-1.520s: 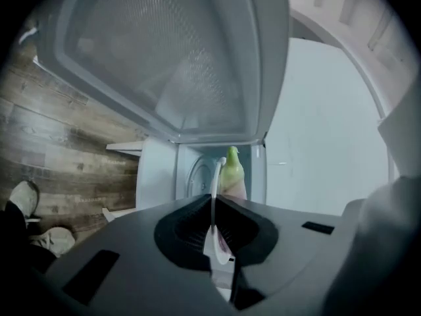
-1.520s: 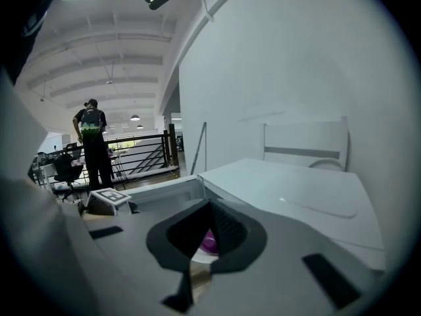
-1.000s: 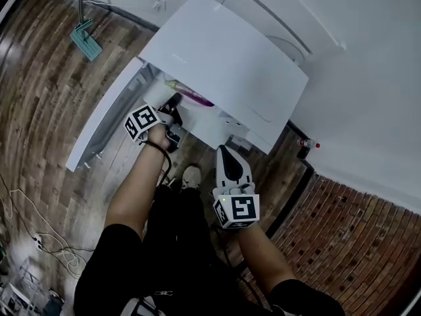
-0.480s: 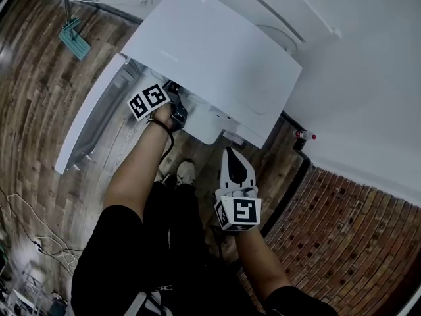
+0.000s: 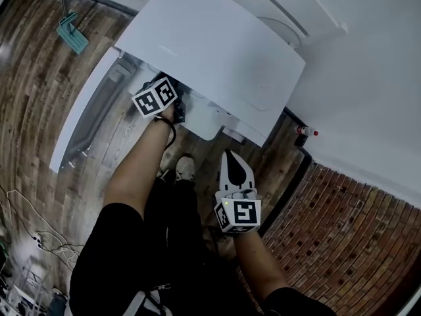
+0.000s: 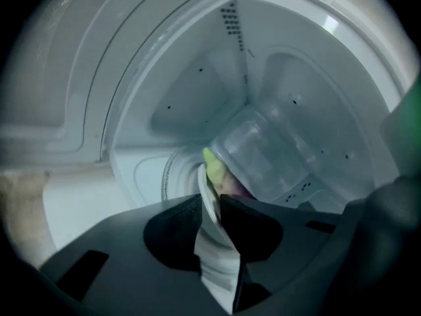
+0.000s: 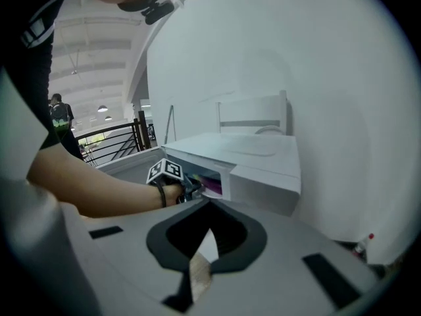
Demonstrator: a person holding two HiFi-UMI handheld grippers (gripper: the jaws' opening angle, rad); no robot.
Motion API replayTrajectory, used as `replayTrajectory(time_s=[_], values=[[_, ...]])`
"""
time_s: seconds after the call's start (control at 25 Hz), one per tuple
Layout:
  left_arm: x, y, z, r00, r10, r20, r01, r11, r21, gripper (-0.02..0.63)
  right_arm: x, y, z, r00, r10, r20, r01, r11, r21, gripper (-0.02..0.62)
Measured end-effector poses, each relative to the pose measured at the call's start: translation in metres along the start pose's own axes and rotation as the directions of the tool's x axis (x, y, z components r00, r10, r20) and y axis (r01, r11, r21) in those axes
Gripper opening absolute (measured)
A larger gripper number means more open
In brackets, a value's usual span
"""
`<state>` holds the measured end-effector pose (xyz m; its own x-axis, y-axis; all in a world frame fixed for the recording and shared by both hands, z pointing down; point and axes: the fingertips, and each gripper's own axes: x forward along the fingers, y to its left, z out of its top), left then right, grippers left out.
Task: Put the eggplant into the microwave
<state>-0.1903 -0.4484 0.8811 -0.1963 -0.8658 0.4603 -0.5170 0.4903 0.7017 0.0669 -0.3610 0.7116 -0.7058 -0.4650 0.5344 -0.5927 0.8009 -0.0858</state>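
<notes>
Closest in: the right gripper (image 7: 208,236), low and out in front of the microwave (image 5: 210,45), pinched to a thin slit, holding nothing. Further on: the left gripper (image 6: 210,199), reaching in past the open door (image 5: 79,120), jaws opening right now, with the rim of the white plate (image 6: 202,176) in the gap and looking let go. Past the tips, on that plate: the eggplant (image 6: 222,176), green end nearest, purple part behind, well inside and up against something clear (image 6: 263,153), hard to tell what.

Looks smooth and shiny, so likely slippery. Probably light and firm, but easy to dent if squeezed hard. Round too, so may roll. Best moved by the plate's rim, or held gently round the fat middle, not by the thin green end.

A second back: purple and green showing at the mouth in the head view, left gripper only at the edge. Now tucked under the roof, out of sight from above, left gripper further in and rolled over. Right gripper in much the same place.
</notes>
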Motion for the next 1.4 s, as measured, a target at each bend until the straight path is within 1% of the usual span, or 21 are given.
replayTrajectory(time_s=[0.04, 0.08, 0.16, 0.24, 0.32, 0.36, 0.48, 0.52, 0.56, 0.64, 0.68, 0.72, 0.8, 0.92, 1.0, 1.08, 1.24, 1.4], values=[[-0.002, 0.002, 0.002, 0.999, 0.042, 0.005, -0.043, 0.995, 0.088, 0.087, 0.001, 0.003, 0.000, 1.000, 0.015, 0.001, -0.015, 1.000, 0.000, 0.008], [-0.003, 0.003, 0.003, 0.997, 0.076, 0.014, -0.078, 0.982, 0.173, 0.131, 0.001, 0.005, -0.001, 1.000, 0.027, -0.002, -0.027, 1.000, -0.001, 0.008], [-0.003, 0.003, 0.005, 0.992, 0.117, 0.039, -0.123, 0.943, 0.310, 0.166, 0.003, 0.007, -0.003, 0.999, 0.041, -0.010, -0.041, 0.999, -0.004, 0.008], [-0.001, 0.003, 0.007, 0.989, 0.132, 0.062, -0.146, 0.906, 0.398, 0.229, 0.005, 0.006, -0.005, 0.999, 0.046, -0.017, -0.046, 0.999, -0.008, 0.008], [0.000, 0.003, 0.008, 0.988, 0.134, 0.072, -0.152, 0.880, 0.449, 0.253, 0.006, 0.003, -0.007, 0.999, 0.041, -0.021, -0.041, 0.999, -0.006, 0.008], [-0.002, 0.002, 0.008, 0.989, 0.129, 0.076, -0.150, 0.877, 0.457, 0.262, 0.007, 0.001, -0.007, 0.999, 0.038, -0.021, -0.038, 0.999, -0.004, 0.008], [-0.017, -0.004, 0.012, 0.991, 0.102, 0.085, -0.129, 0.889, 0.440, 0.261, 0.007, -0.002, 0.000, 0.999, 0.034, -0.020, -0.033, 0.999, 0.004, 0.008], [-0.026, -0.006, 0.013, 0.992, 0.101, 0.081, -0.126, 0.888, 0.442, 0.254, 0.007, -0.002, 0.004, 0.999, 0.035, -0.017, -0.035, 0.999, 0.008, 0.008], [-0.036, -0.008, 0.014, 0.991, 0.108, 0.077, -0.131, 0.881, 0.454, 0.201, 0.007, 0.000, 0.009, 0.999, 0.038, -0.012, -0.038, 0.999, 0.011, 0.008], [-0.062, -0.010, 0.019, 0.987, 0.137, 0.082, -0.160, 0.856, 0.491, 0.015, 0.009, 0.006, 0.022, 0.999, 0.052, 0.006, -0.052, 0.999, 0.014, 0.008], [-0.077, -0.012, 0.021, 0.986, 0.146, 0.084, -0.168, 0.847, 0.505, 0.003, 0.009, 0.011, 0.028, 0.998, 0.060, 0.015, -0.061, 0.998, 0.015, 0.008], [-0.093, -0.015, 0.023, 0.986, 0.147, 0.080, -0.168, 0.844, 0.509, 0.000, 0.009, 0.015, 0.035, 0.997, 0.067, 0.023, -0.068, 0.998, 0.017, 0.008], [-0.125, -0.024, 0.025, 0.988, 0.142, 0.060, -0.153, 0.856, 0.494, 0.000, 0.007, 0.023, 0.049, 0.997, 0.071, 0.042, -0.072, 0.997, 0.023, 0.008], [-0.171, -0.049, 0.029, 0.994, 0.112, 0.014, -0.106, 0.886, 0.452, 0.000, 0.004, 0.037, 0.074, 0.995, 0.070, 0.072, -0.072, 0.997, 0.030, 0.008], [-0.200, -0.074, 0.029, 0.996, 0.086, -0.020, -0.068, 0.890, 0.450, 0.000, -0.001, 0.049, 0.092, 0.993, 0.079, 0.086, -0.081, 0.996, 0.026, 0.008], [-0.229, -0.103, 0.035, 0.997, 0.063, -0.040, -0.036, 0.877, 0.479, 0.000, -0.007, 0.061, 0.112, 0.990, 0.089, 0.108, -0.092, 0.996, 0.021, 0.008], [-0.283, -0.155, 0.060, 0.999, 0.026, -0.046, 0.005, 0.820, 0.572, 0.000, -0.028, 0.079, 0.158, 0.983, 0.087, 0.163, -0.090, 0.996, 0.010, 0.008], [-0.321, -0.203, 0.104, 1.000, -0.002, 0.005, -0.002, 0.786, 0.618, 0.000, -0.052, 0.082, 0.208, 0.972, 0.077, 0.224, -0.079, 0.997, 0.000, 0.008]])
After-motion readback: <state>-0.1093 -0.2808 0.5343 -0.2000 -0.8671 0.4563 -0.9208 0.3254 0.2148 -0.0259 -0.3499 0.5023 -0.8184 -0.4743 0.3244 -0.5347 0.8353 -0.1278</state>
